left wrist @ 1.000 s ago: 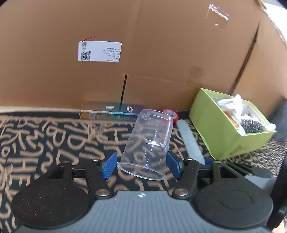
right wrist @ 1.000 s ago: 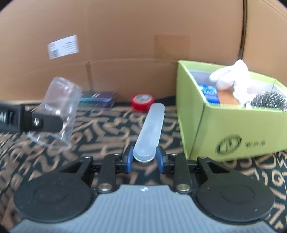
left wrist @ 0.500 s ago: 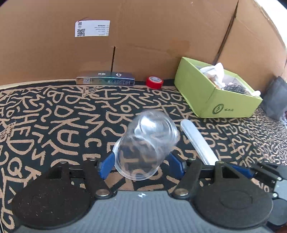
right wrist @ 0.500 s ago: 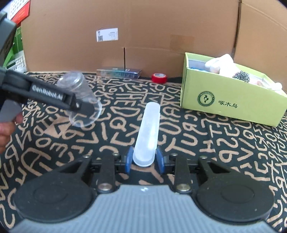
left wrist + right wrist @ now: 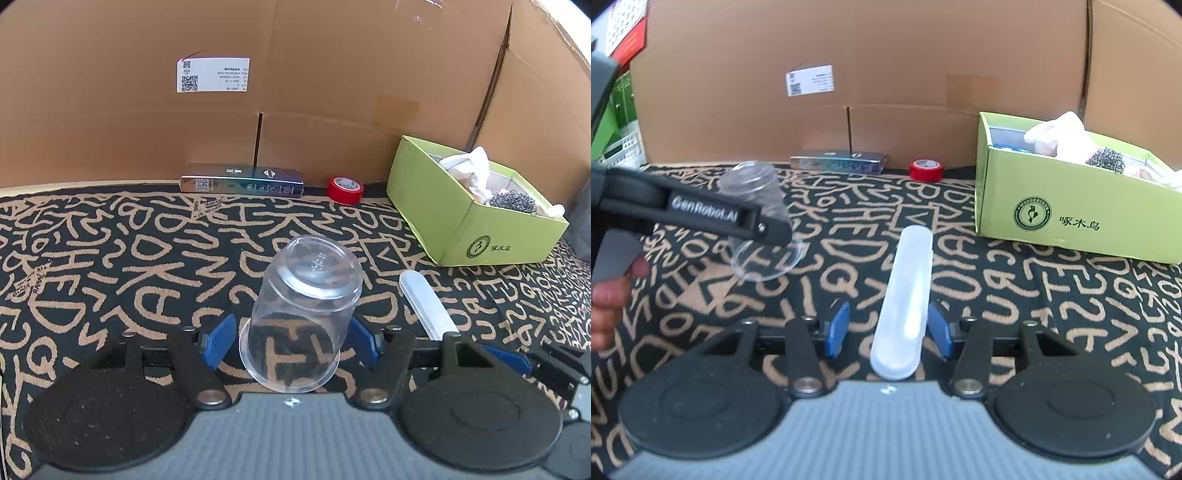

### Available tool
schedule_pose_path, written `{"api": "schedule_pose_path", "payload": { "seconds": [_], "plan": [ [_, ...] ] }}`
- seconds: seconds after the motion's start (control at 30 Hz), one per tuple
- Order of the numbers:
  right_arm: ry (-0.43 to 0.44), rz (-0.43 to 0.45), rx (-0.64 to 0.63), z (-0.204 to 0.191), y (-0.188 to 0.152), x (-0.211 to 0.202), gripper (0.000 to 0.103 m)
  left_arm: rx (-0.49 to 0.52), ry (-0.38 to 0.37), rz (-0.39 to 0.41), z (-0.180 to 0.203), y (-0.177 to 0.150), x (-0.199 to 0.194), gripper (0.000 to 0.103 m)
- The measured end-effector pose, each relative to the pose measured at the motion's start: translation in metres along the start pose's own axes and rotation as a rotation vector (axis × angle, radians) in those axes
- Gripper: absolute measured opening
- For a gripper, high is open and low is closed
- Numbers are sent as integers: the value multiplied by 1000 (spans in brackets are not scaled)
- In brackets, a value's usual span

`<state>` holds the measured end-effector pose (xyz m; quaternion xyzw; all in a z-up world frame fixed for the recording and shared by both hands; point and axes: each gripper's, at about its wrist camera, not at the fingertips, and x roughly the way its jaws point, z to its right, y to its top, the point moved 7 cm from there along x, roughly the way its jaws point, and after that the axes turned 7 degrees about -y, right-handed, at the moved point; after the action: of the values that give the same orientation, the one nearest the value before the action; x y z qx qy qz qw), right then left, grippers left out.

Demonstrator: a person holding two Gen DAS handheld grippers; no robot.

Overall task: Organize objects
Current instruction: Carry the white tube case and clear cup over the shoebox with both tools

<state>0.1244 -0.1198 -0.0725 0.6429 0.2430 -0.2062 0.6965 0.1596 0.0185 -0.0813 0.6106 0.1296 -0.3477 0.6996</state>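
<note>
A clear plastic cup [image 5: 306, 295] stands upside down on the patterned cloth between the blue pads of my left gripper [image 5: 291, 326]. The left pad stands a little off its wall, so the jaws are open around it. In the right wrist view the cup [image 5: 753, 181] shows behind the left gripper's finger [image 5: 701, 216]. A white frosted oblong case [image 5: 908, 280] lies on the cloth between the pads of my right gripper [image 5: 888, 317]. Those jaws are opening, with a clear gap at the left pad. The same case [image 5: 424, 306] lies right of the cup.
A green cardboard box [image 5: 461, 221] holding white cloth and a steel scourer sits at the right. A red tape roll [image 5: 345, 189] and a flat dark box [image 5: 242, 182] lie against the cardboard wall at the back. A person's hand [image 5: 605, 295] grips the left tool.
Both grippers pulled back from the cardboard wall. The cup, held tilted before, now stands rim down on the cloth with the left pads eased off. The right jaws widened off the white case.
</note>
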Motion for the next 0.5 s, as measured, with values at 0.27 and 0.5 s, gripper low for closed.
{"api": "schedule_pose_path", "payload": {
  "seconds": [0.27,0.5],
  "plan": [
    [-8,-2,36,6,4,19,27,19,-11,0,4,2,-1,57],
    [10,69,116,25,11,-4,27,74,-80,40,29,21,-14,56]
  ]
}}
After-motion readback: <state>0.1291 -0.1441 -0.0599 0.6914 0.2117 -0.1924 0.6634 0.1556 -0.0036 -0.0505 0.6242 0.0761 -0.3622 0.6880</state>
